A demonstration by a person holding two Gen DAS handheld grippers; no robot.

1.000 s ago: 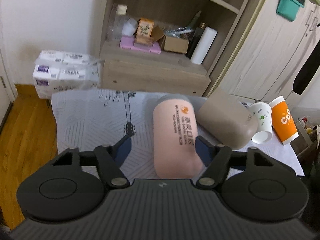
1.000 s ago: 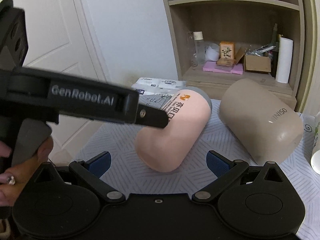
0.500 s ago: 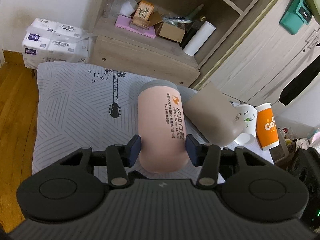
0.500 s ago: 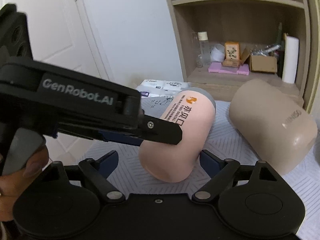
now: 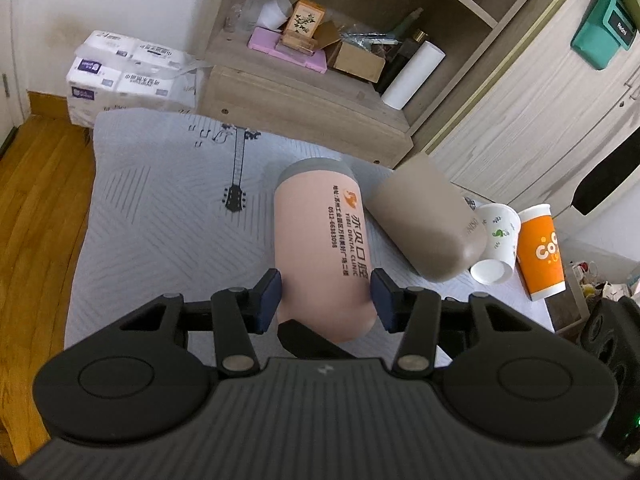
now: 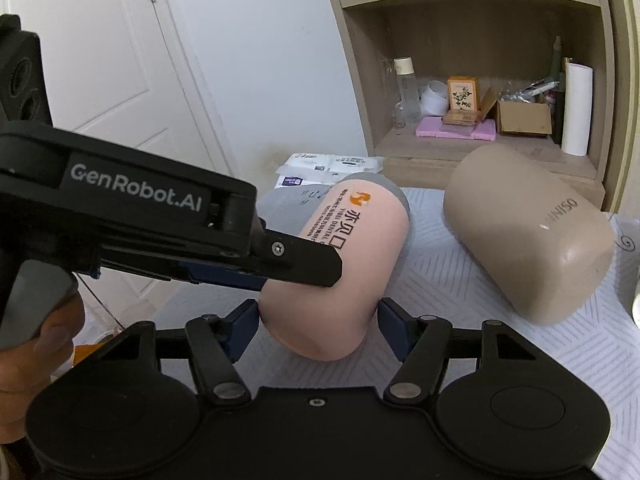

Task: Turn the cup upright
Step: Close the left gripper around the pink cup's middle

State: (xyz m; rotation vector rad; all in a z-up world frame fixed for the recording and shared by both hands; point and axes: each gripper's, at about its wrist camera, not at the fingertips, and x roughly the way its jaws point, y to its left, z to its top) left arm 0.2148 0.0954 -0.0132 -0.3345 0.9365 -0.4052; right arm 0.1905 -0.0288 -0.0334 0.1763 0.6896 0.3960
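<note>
Pink cup [image 5: 320,248] lies on its side, long axis running straight ahead between both sets of jaws; left gripper [image 5: 325,300] and right gripper [image 6: 318,326] each clamp its closed near end

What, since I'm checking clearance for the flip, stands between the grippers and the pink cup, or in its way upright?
Nothing visible: the left gripper and right gripper flank the pink cup. The tan cup lies close beside it and might get brushed.
</note>
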